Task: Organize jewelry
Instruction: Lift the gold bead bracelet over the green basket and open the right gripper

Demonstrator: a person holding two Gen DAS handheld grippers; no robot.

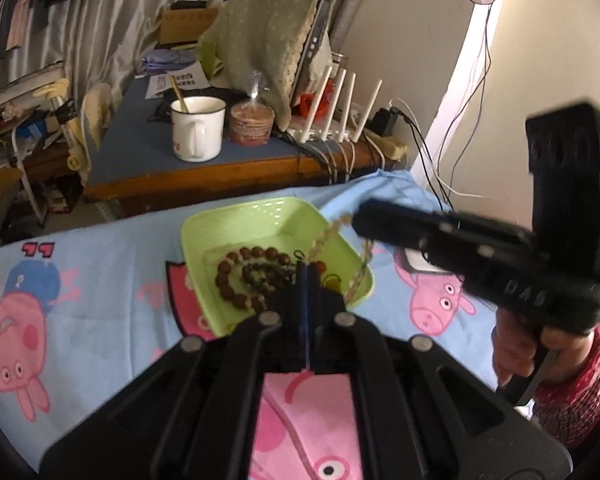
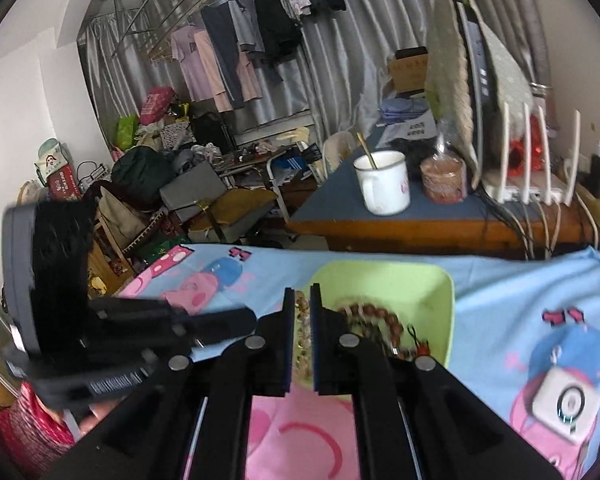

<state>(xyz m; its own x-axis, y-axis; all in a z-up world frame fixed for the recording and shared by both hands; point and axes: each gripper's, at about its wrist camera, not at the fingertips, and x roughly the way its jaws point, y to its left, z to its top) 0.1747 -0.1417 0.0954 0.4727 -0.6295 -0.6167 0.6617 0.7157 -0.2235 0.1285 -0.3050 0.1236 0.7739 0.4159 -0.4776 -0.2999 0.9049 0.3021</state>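
Hanging from the right gripper (image 2: 301, 334), whose jaws are nearly together and pinch it, a pale bead necklace (image 1: 354, 258) droops over the green tray (image 1: 236, 220) on the blue bedsheet (image 1: 100, 264), so the step in hand seems to be placing this piece beside the brown bracelet (image 1: 236, 276) already lying inside. The left gripper (image 1: 307, 280) is closed with nothing between its jaws, just above the tray's near edge. Next the necklace must be lowered and released inside the rim; its lower end is hidden behind the fingers, and the small items near the bracelet are too blurred to name.
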